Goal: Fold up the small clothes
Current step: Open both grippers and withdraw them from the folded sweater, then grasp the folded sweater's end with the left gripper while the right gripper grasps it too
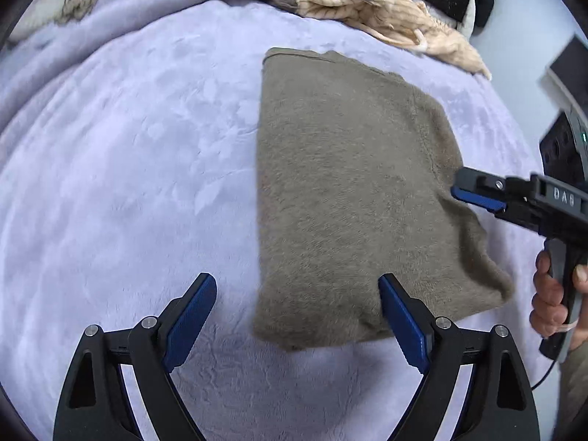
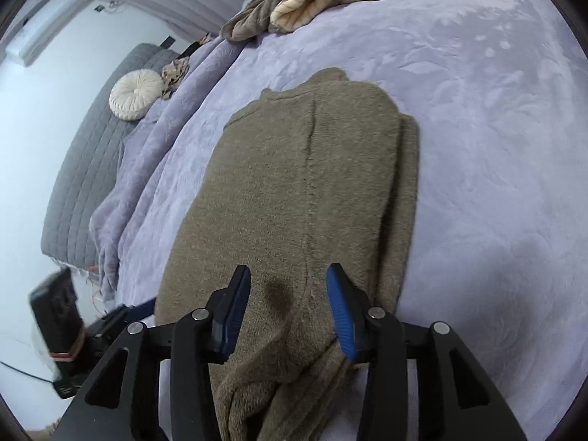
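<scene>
A folded olive-brown sweater (image 1: pixel 352 191) lies flat on a lavender plush blanket (image 1: pixel 128 169) that covers the bed. From the left gripper's view, the sweater sits right of the middle of the blanket, a neat block with a straight left edge running from near to far.

The left gripper (image 1: pixel 297 316) hangs above the sweater's near left corner with its blue-padded jaws spread wide. One finger is over bare blanket to the left, the other over the sweater's near edge, and nothing is pinched between them; the pads do not press on the fabric.

The right gripper (image 2: pixel 288 308) comes in from the sweater's right side, held by a hand (image 1: pixel 555 301) around its grip. In its own view the jaws stand partly apart, straddling a raised fold of the sweater near the garment's close end, where the cloth bunches up into loose ridges. The fabric lies between the blue pads, but a gap shows on each side of it, so the jaws are not clamped on it. In the left view its tip (image 1: pixel 474 193) is just at the sweater's right edge.

At the far side of the bed lies a heap of unfolded clothes, cream and grey-brown (image 1: pixel 352 3), well apart from the sweater. A round cream cushion (image 2: pixel 134 95) rests on a grey quilted surface beyond the blanket's edge.
</scene>
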`<control>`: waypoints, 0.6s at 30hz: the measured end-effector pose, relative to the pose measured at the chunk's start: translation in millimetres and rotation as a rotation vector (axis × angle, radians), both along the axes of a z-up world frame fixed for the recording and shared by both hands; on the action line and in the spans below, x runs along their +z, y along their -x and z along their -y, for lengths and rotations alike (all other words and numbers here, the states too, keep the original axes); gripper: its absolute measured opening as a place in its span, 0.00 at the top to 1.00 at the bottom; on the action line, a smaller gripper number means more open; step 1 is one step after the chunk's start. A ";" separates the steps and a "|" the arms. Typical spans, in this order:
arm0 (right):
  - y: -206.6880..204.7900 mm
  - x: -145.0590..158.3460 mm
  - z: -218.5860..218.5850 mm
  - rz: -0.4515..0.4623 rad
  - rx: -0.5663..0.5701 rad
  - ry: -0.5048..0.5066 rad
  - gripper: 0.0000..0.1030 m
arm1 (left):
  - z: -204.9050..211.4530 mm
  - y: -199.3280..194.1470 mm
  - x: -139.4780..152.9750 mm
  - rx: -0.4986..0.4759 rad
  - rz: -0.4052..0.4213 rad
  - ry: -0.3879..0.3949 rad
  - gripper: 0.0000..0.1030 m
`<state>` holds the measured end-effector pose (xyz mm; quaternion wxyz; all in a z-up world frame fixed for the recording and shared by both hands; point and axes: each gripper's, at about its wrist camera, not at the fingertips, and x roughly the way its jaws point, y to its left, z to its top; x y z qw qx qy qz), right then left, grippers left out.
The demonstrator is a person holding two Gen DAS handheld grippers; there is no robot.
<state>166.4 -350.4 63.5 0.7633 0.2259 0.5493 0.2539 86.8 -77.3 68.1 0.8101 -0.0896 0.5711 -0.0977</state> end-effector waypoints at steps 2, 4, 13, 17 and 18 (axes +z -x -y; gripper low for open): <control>14.3 21.3 -6.1 0.064 0.006 0.075 0.52 | -12.4 6.6 13.1 0.036 0.045 0.031 0.13; 30.8 41.0 -19.9 0.116 0.052 0.071 0.50 | -22.4 11.8 27.0 0.061 0.099 0.065 0.13; 69.5 5.9 -48.0 0.063 0.074 0.159 0.45 | -13.7 -4.8 -9.1 -0.002 -0.003 -0.052 0.08; 81.7 15.5 -23.0 0.069 0.008 0.098 0.53 | -15.3 4.4 4.6 -0.029 0.009 -0.034 0.09; 86.3 24.3 -18.5 0.086 -0.007 0.089 0.45 | -16.4 5.6 10.3 -0.038 0.015 -0.018 0.09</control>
